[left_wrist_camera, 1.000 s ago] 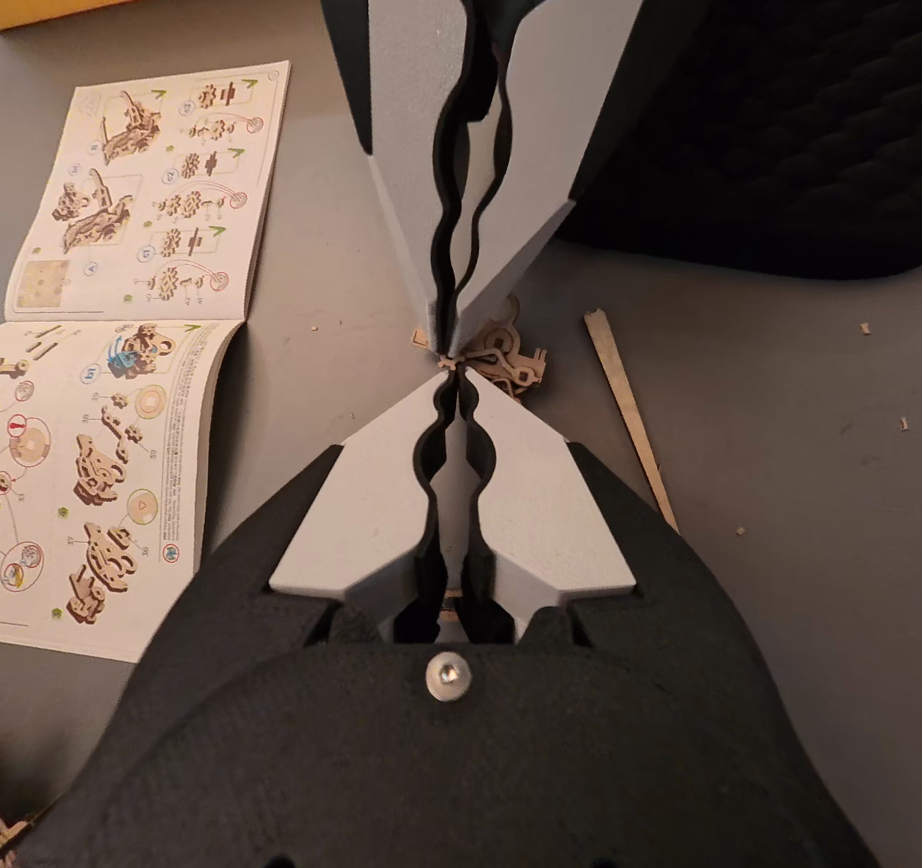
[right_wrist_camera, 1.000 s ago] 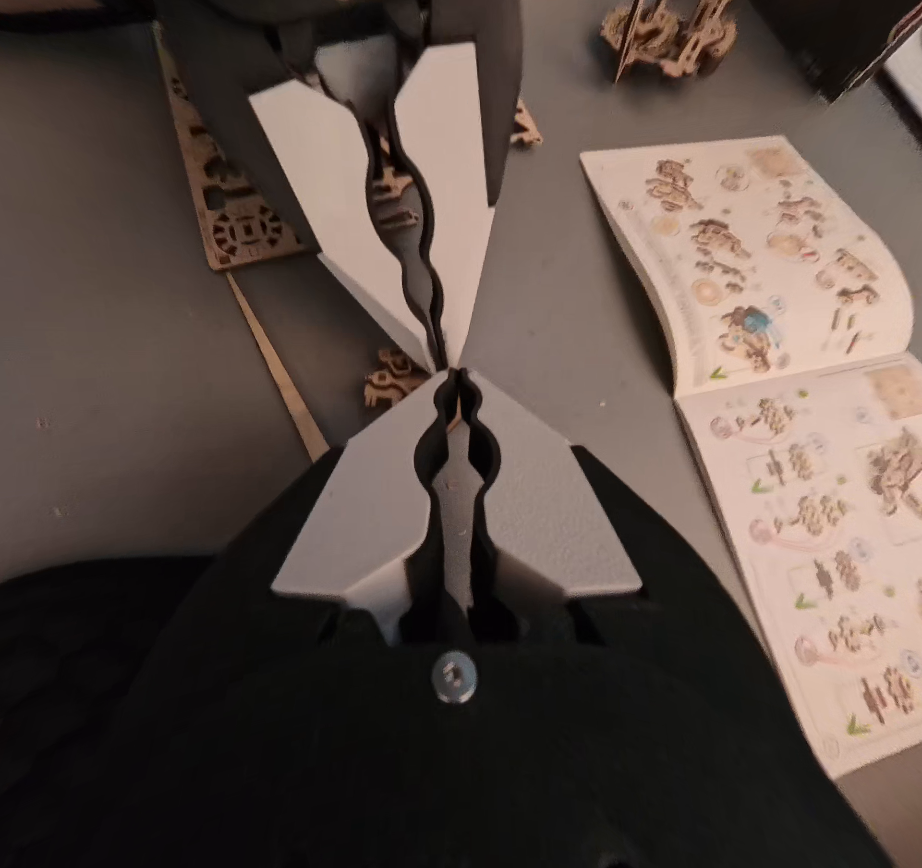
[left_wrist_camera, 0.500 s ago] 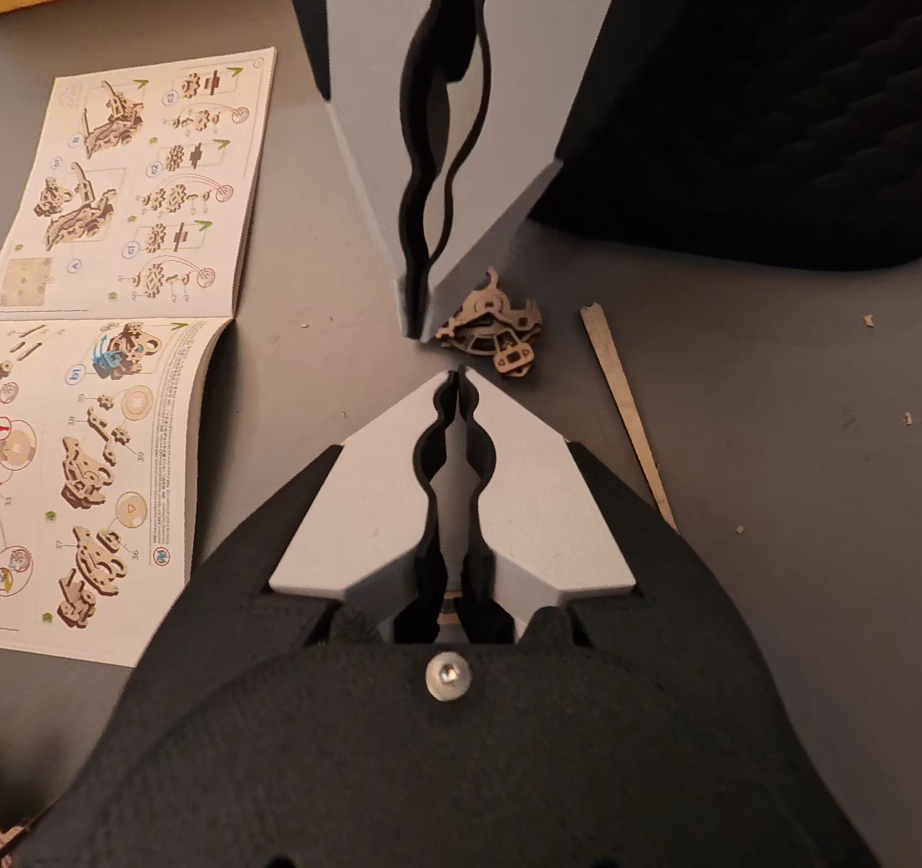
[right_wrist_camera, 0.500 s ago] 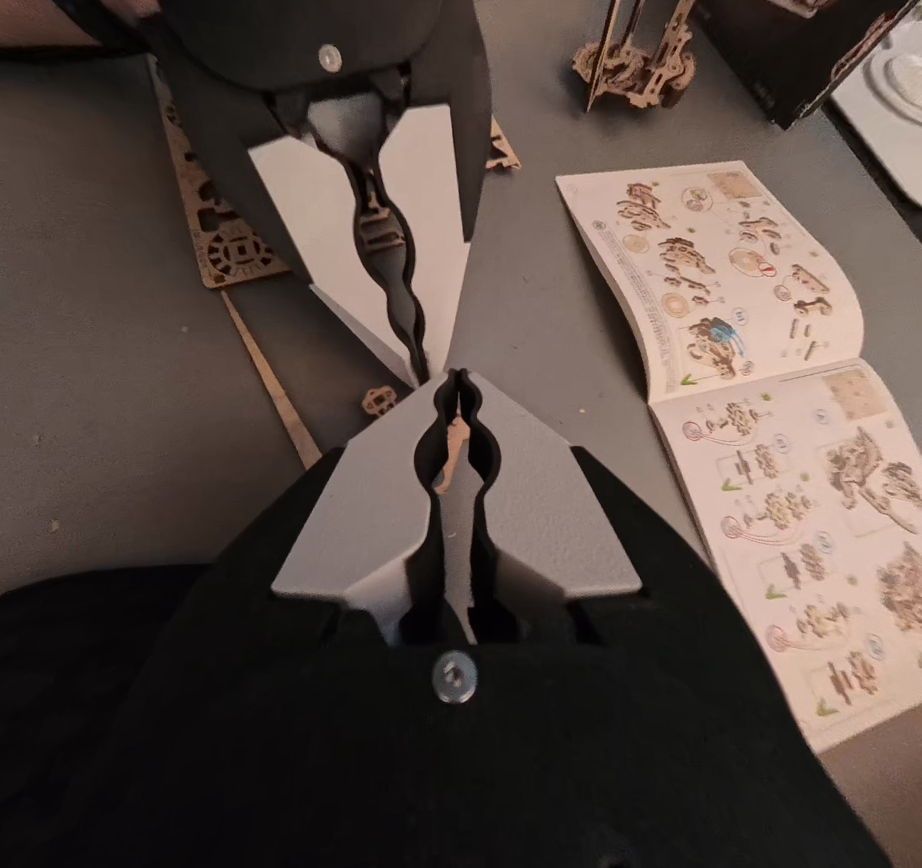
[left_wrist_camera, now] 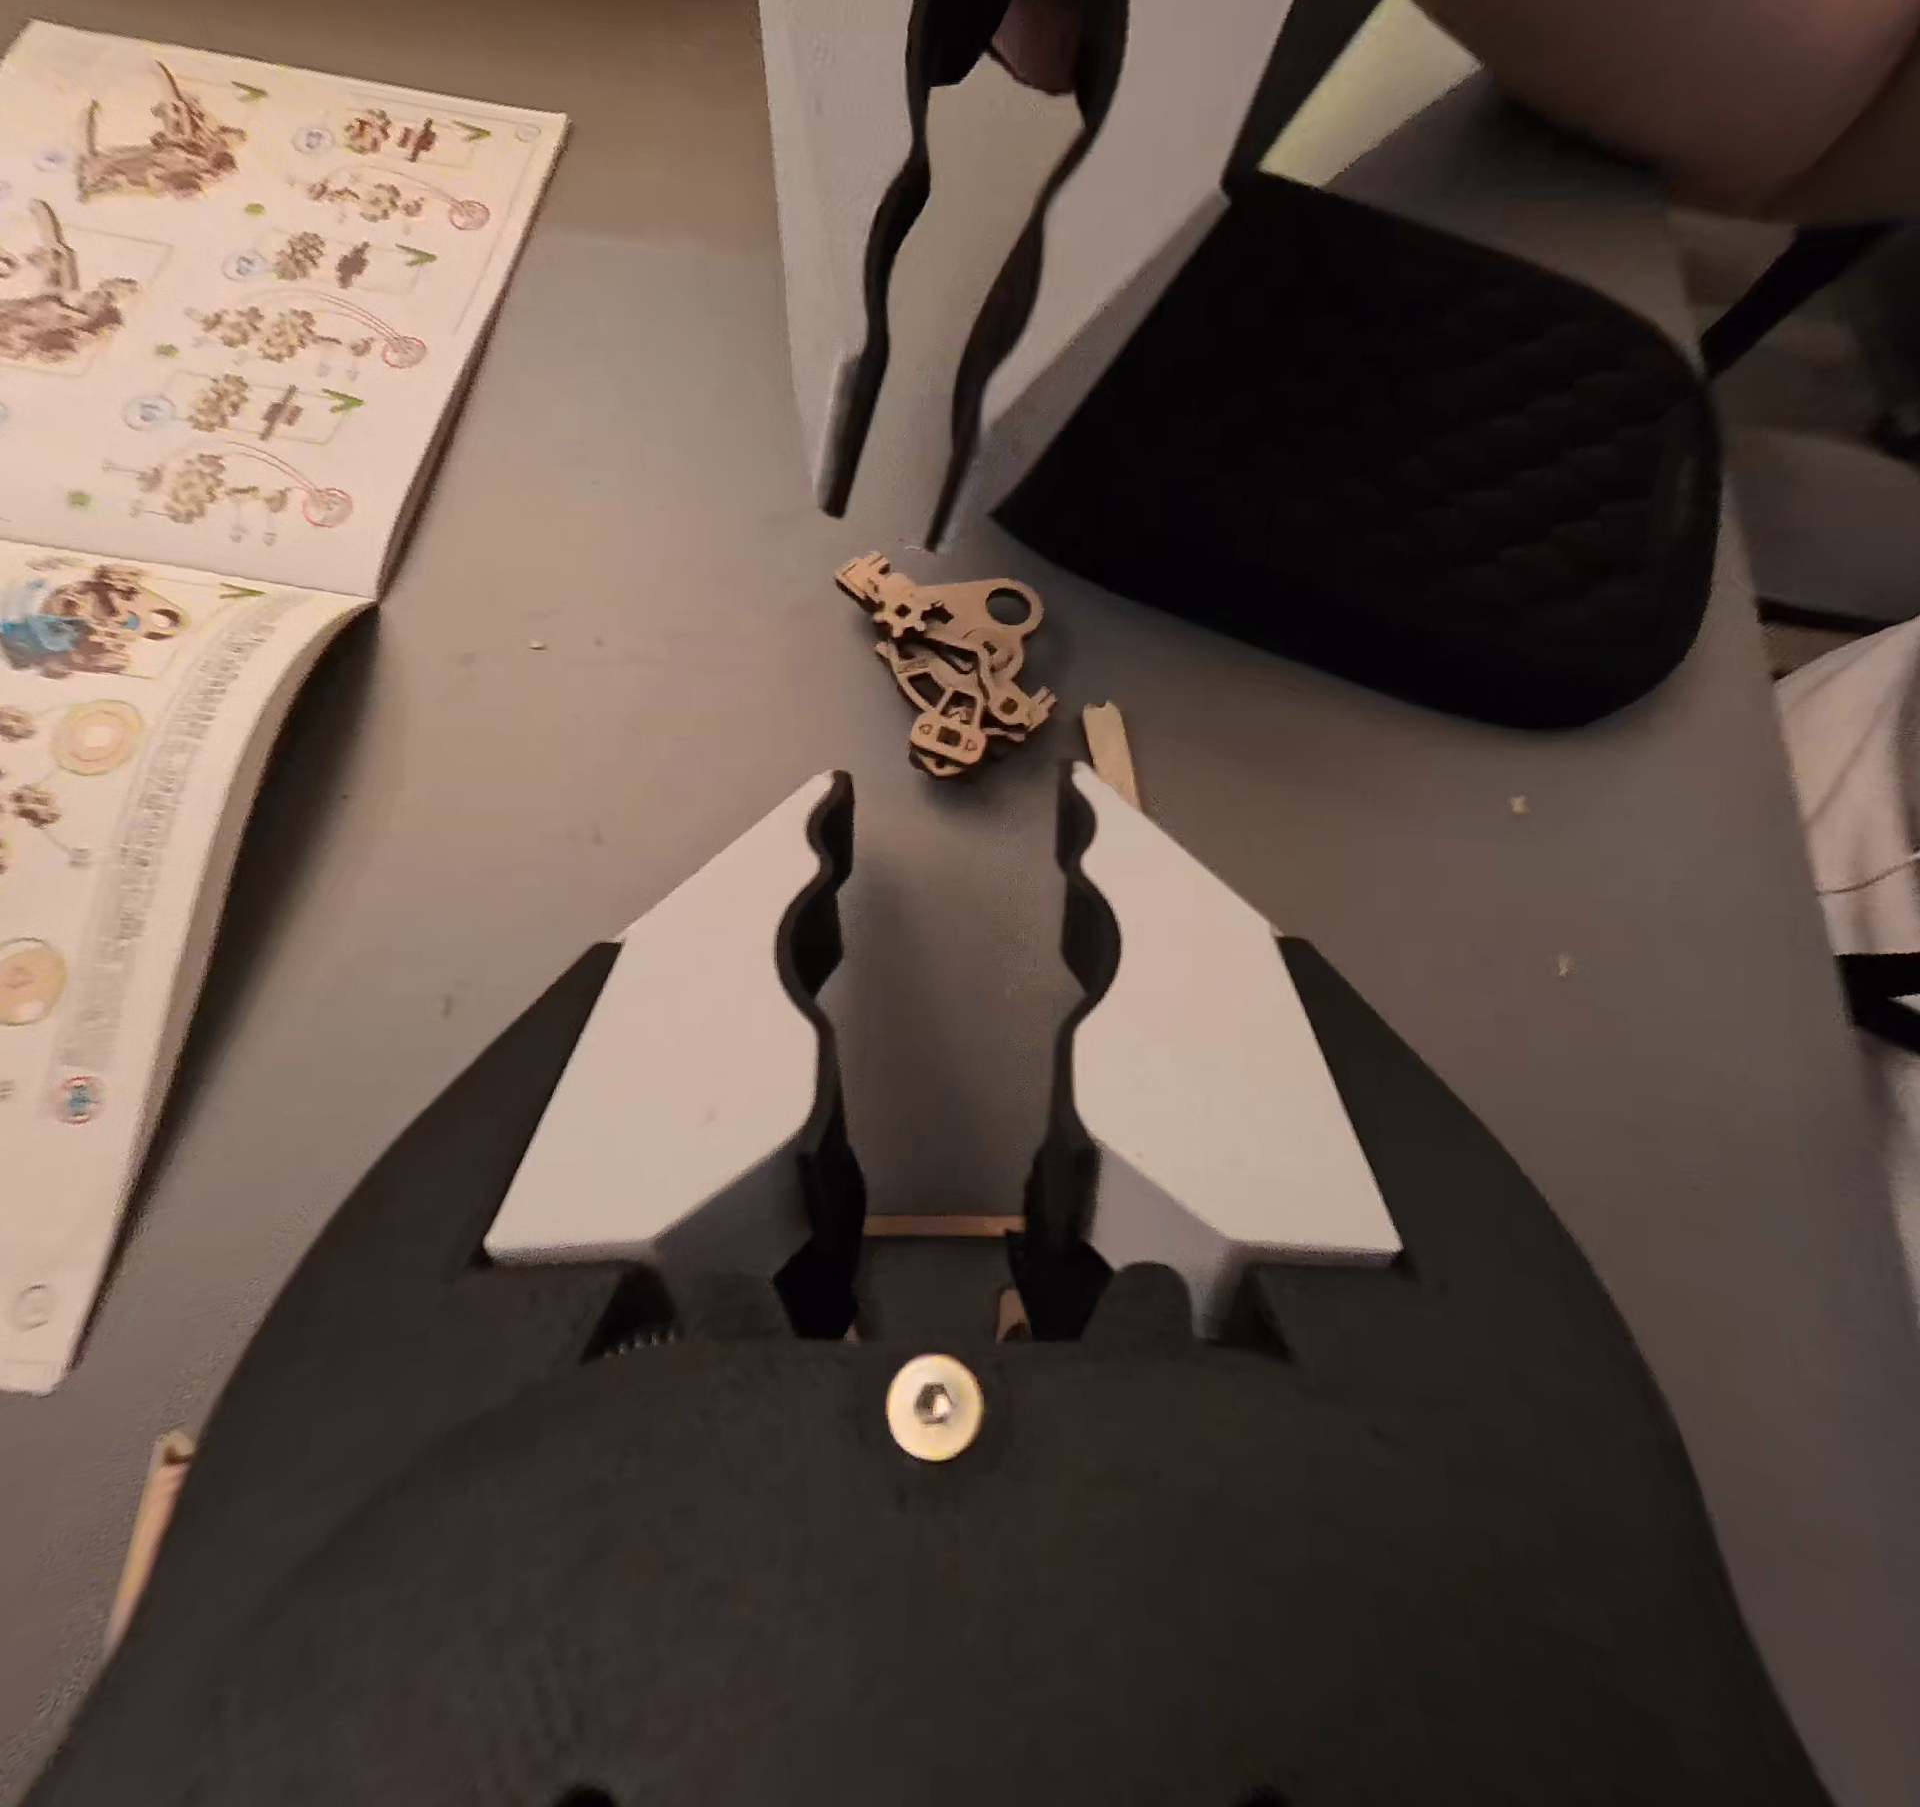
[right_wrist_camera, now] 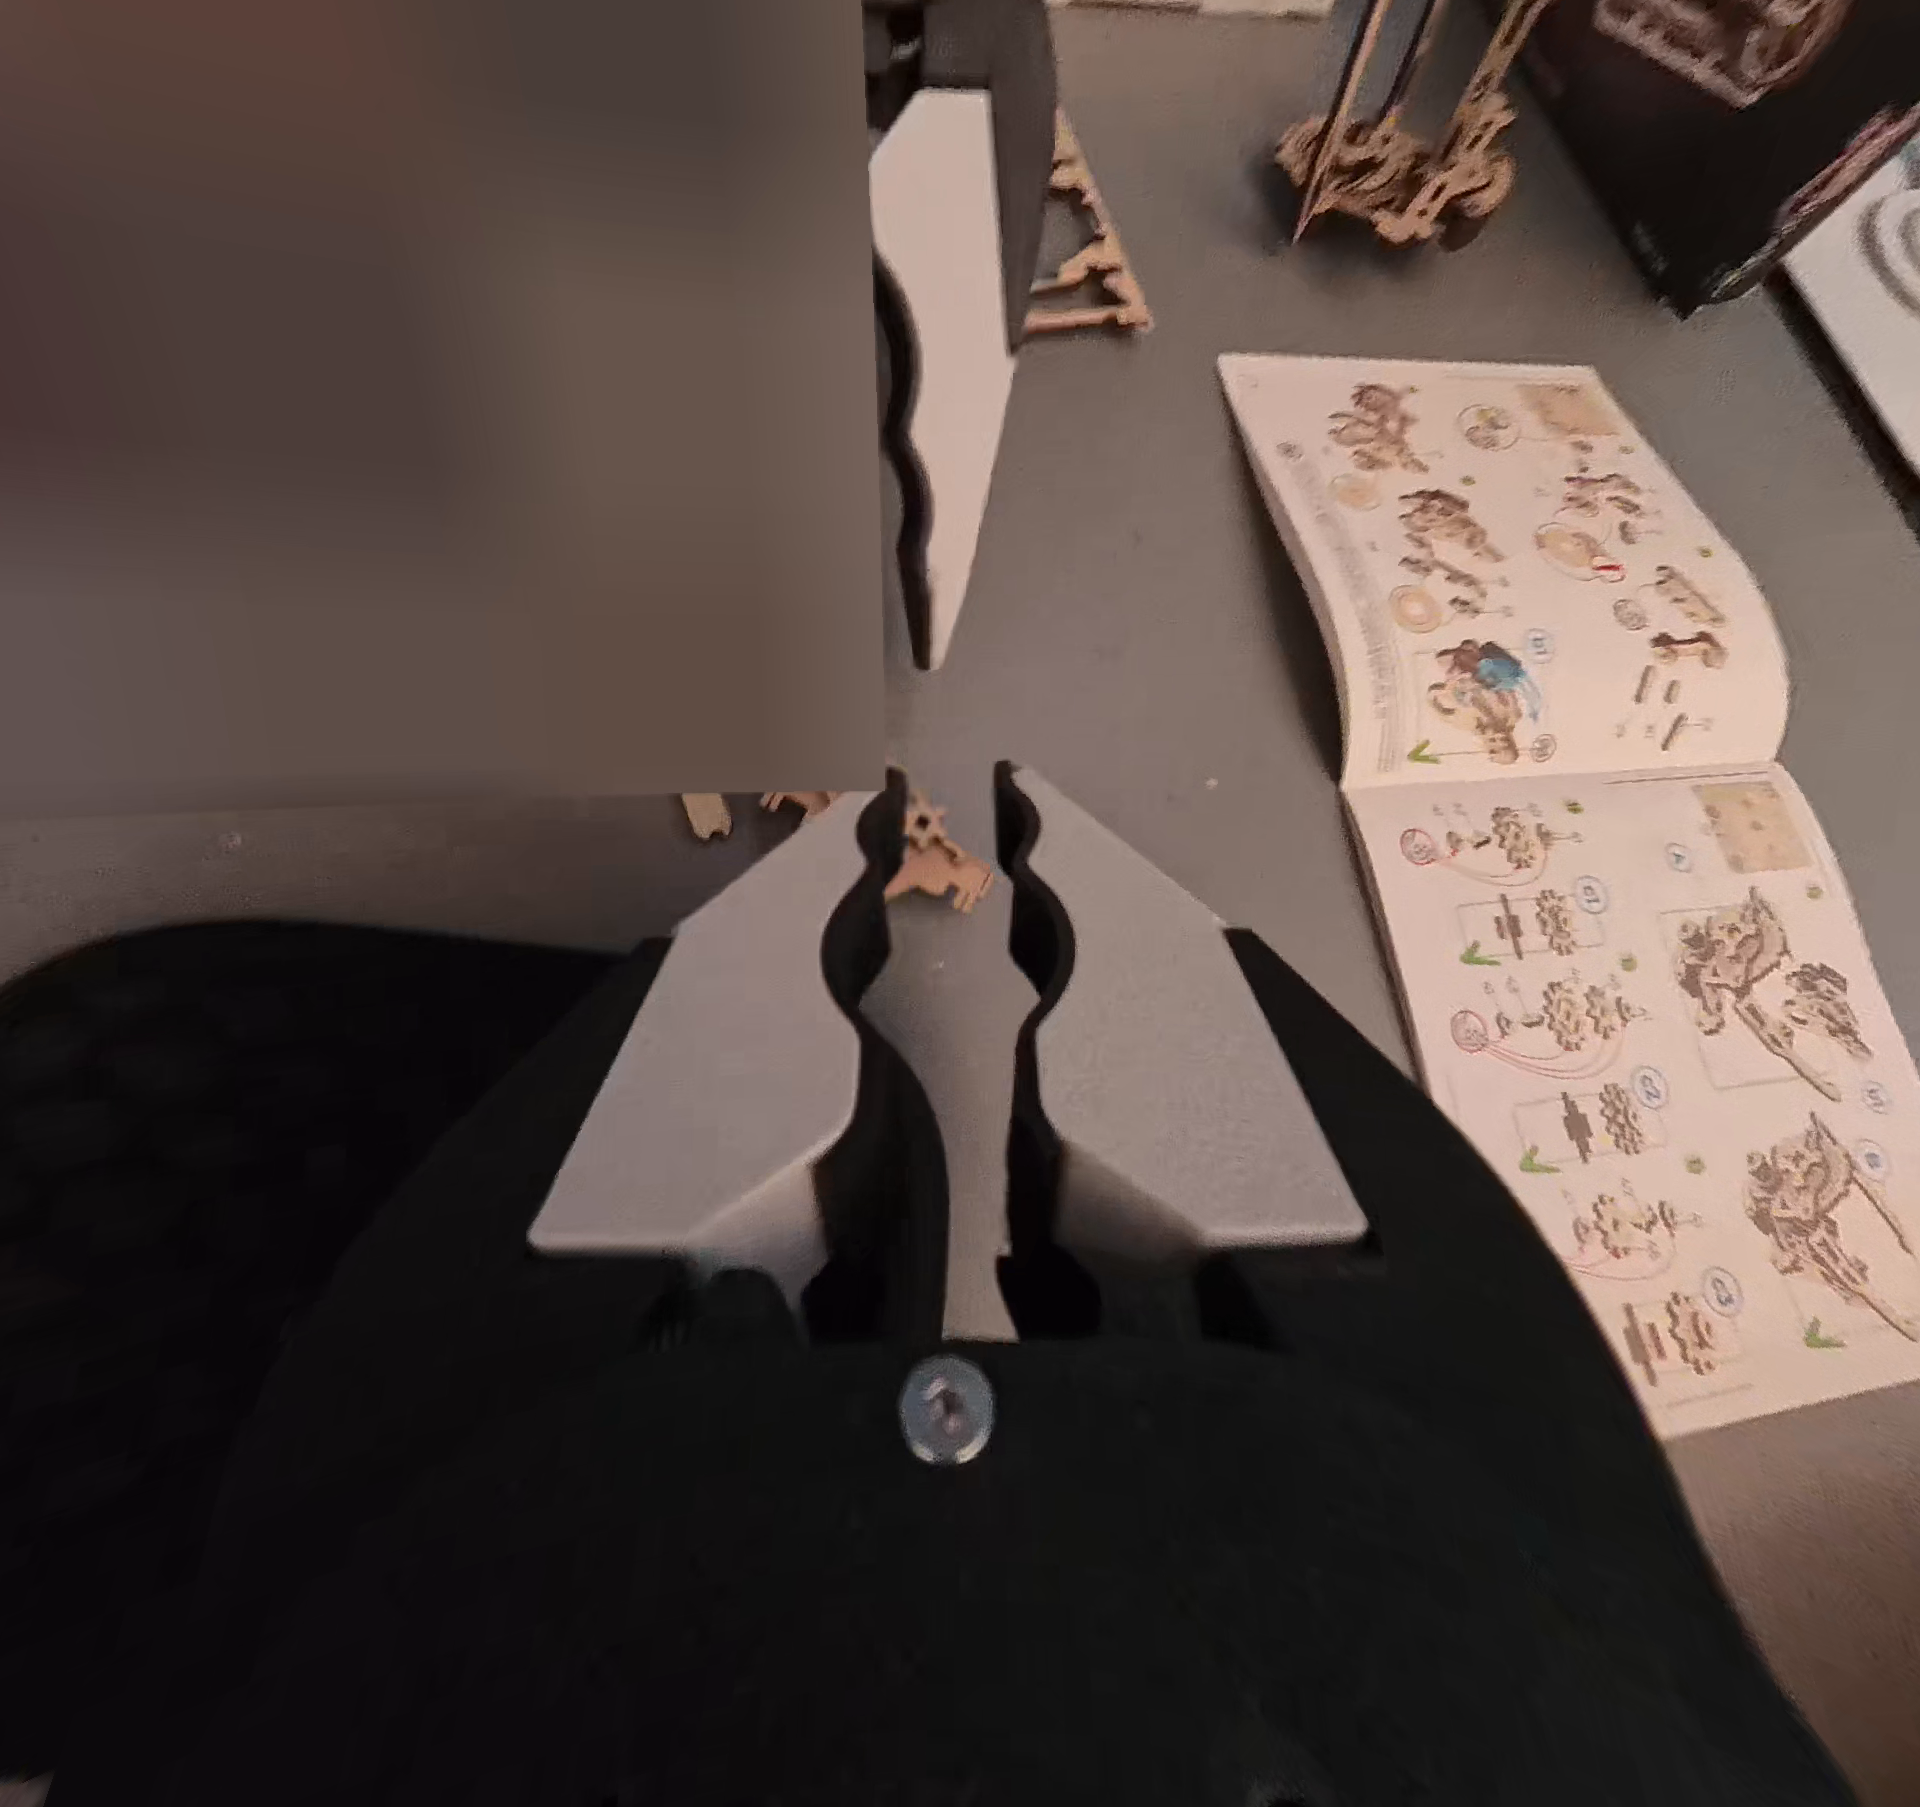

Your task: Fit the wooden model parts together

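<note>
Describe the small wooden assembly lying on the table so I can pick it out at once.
Start at the open instruction booklet on the grey table. Toward the black cushion lies the wooden assembly, between the two tongs. Unlike the plain wooden strip beside it, it is a tangle of cut-out pieces with a round hole.

Light was dim and warm, shadows soft. The instruction booklet [left_wrist_camera: 208,469] looked motion-blurred, edges bowed by the wide lens, and the right wrist view was softer overall.

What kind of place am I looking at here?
Probably a hobby or work desk set up for building wooden model kits: an open instruction booklet lies on the grey tabletop, a small laser-cut wooden assembly sits nearby, and a finished wooden model stands behind.
</note>
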Available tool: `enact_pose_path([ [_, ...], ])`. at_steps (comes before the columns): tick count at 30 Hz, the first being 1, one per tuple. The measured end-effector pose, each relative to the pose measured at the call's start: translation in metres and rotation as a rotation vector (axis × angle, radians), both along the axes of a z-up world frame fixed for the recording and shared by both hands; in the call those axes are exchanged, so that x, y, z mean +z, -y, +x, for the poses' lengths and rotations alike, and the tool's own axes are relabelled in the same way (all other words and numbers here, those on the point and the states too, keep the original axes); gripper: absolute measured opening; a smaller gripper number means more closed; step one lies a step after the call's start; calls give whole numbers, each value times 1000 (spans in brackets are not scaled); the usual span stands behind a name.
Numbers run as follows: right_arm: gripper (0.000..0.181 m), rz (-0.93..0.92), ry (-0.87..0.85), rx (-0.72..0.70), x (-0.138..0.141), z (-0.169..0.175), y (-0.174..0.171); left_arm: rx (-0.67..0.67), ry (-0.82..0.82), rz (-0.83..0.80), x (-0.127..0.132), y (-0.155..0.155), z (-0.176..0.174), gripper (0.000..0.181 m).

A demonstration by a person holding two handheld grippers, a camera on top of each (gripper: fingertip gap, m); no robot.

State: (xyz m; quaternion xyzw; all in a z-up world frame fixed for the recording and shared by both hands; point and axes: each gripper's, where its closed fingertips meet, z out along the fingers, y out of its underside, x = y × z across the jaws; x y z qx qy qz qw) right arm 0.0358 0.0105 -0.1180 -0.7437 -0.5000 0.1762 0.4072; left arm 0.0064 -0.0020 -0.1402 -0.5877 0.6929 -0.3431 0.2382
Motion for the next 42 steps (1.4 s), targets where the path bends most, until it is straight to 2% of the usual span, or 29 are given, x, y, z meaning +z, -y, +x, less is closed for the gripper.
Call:
enact_pose_path([
  [2,21,-23,62,23,-11,5,4,17,-2,-22,-1,2,6,44],
  [5,23,-38,38,83,-15,-2,11,29,1,-27,-2,4,15,44],
  [7,26,-67,51,55,-23,1,6,40,-26,-20,-8,3,18,45],
  [9,25,-99,21,51,-24,-1,6,31,-46,-8,-14,4,18,40],
  [11,24,-123,-1,42,-23,-1,5,8,-50,-23,-15,7,17,27],
  [15,27,-126,-63,51,-15,-1,5,13,-47,-6,-15,4,16,26],
  [18,38,-272,-226,22,-6,3,3,-35,-15,102,-13,3,14,26],
  [20,44,-382,-340,27,0,4,4,-73,28,241,-9,1,13,26],
  [22,46,-459,-409,87,6,3,12,-106,60,366,-5,1,12,26],
  [24,47,-486,-422,83,7,2,13,-131,102,436,0,4,13,26],
  [28,50,-481,-374,15,-5,8,1,-186,112,467,-2,12,14,25],
  [33,55,-554,-302,216,-17,-3,25,-258,176,575,6,19,17,25],
  [36,42,-546,-295,305,-15,-11,35,-289,205,679,11,21,16,25],
  [42,32,-531,-360,297,-6,-10,31,-319,202,729,8,23,14,25],
])
